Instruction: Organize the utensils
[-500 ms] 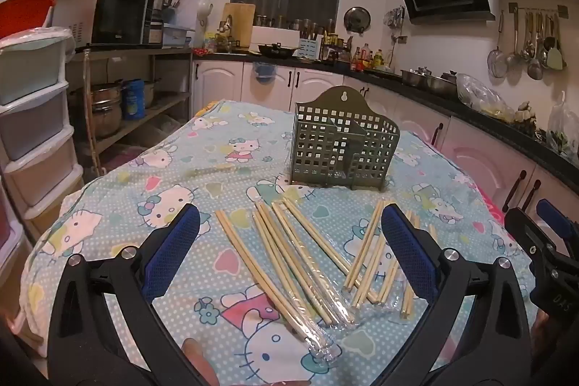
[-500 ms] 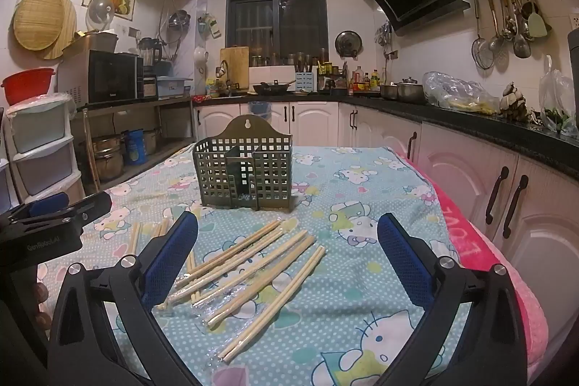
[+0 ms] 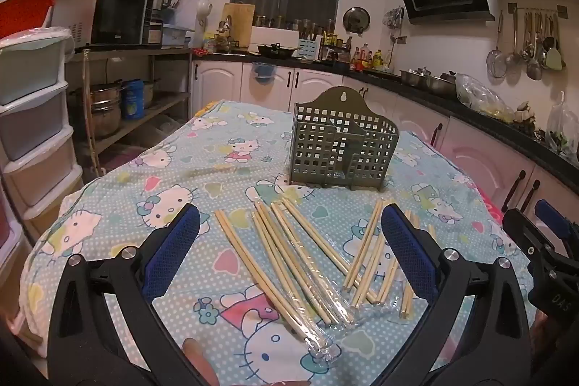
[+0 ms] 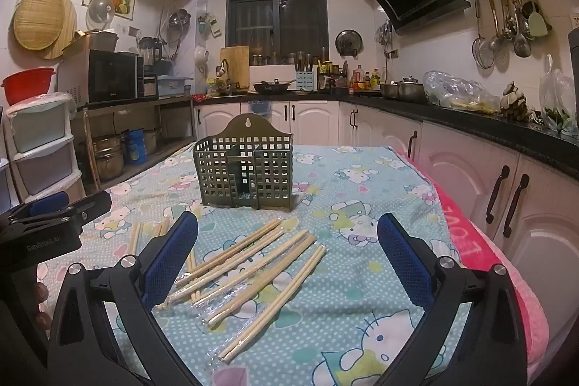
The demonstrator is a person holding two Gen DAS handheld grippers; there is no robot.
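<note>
Left wrist view: chopsticks (image 3: 289, 255) loose on the tablecloth (image 3: 173, 169), ahead of and below the jaws, in front of the green caddy (image 3: 342, 143)
Long axis: left fan runs near-left to far-right toward caddy; right fan (image 4: 249, 263) crosses the other way
Nearer: each gripper over its own fan, neither clearly closer
Left gripper (image 3: 289, 255): jaws wide apart, holding nothing
Right gripper (image 4: 287, 259): jaws wide apart, holding nothing
Change vs 0.5 s ago: none visible; sticks, caddy and framing match
</note>
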